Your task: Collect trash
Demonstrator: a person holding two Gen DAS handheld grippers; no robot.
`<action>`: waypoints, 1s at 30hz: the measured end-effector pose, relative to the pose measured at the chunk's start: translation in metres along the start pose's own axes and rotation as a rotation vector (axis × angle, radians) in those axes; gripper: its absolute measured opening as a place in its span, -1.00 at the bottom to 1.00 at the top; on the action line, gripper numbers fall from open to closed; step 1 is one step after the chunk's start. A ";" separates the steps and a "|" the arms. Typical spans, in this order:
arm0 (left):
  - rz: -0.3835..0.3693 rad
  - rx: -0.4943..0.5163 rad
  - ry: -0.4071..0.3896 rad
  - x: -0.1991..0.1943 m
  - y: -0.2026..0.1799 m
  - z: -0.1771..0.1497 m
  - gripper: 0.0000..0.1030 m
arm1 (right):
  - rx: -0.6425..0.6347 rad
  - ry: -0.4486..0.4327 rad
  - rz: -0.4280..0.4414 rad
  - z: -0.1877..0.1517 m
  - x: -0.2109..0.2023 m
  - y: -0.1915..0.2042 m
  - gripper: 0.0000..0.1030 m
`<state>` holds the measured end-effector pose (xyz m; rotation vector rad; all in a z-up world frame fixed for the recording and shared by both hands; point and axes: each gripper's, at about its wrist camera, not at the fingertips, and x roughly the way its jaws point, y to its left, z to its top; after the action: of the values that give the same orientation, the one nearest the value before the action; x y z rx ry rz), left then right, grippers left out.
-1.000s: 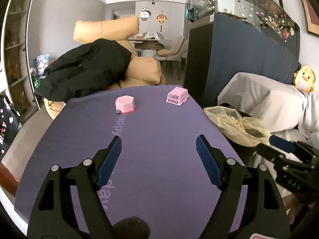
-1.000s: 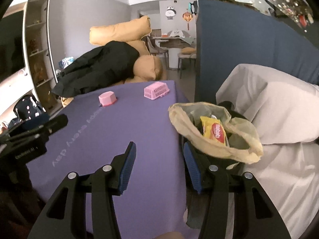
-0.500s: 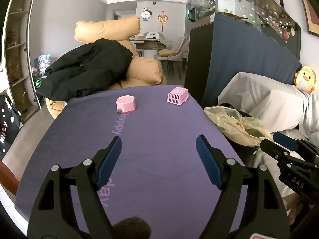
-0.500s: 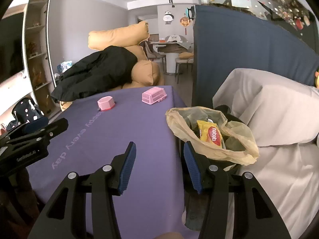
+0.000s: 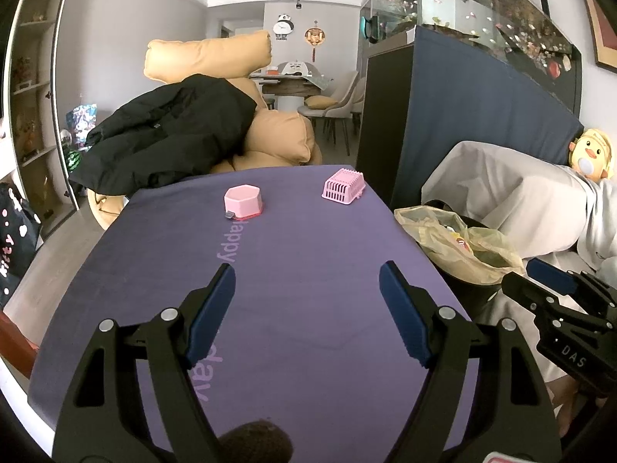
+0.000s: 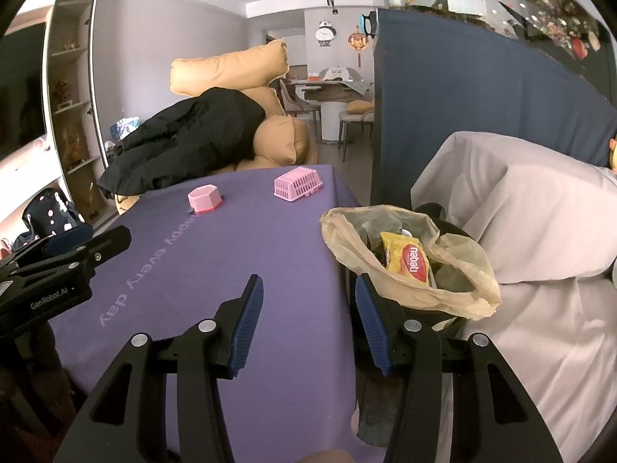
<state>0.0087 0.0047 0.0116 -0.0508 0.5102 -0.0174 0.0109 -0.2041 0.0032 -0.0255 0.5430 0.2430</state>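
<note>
Table point(image 5: 162, 270) covered edge to edge in purple cloth point(image 5: 293, 254), pale lettering down its middle, reads "happy every day" from right wrist view. Only two things sitting on it, both at far end: pink hexagonal box point(image 5: 243, 201) left of centre, looks upside down on reddish lid, tiny grey bit touching its near-left corner. Pink slatted basket point(image 5: 343, 186) well apart to its right, flipped bottom-up, close to right edge. Rest of cloth flat, few faint creases near front.
</note>
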 end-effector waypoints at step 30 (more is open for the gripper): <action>-0.008 0.006 0.005 0.002 -0.006 -0.002 0.42 | 0.003 0.005 -0.003 -0.003 0.001 -0.001 -0.08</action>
<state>0.0098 -0.0011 0.0095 -0.0468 0.5150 -0.0270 0.0102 -0.2055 0.0000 -0.0240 0.5480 0.2395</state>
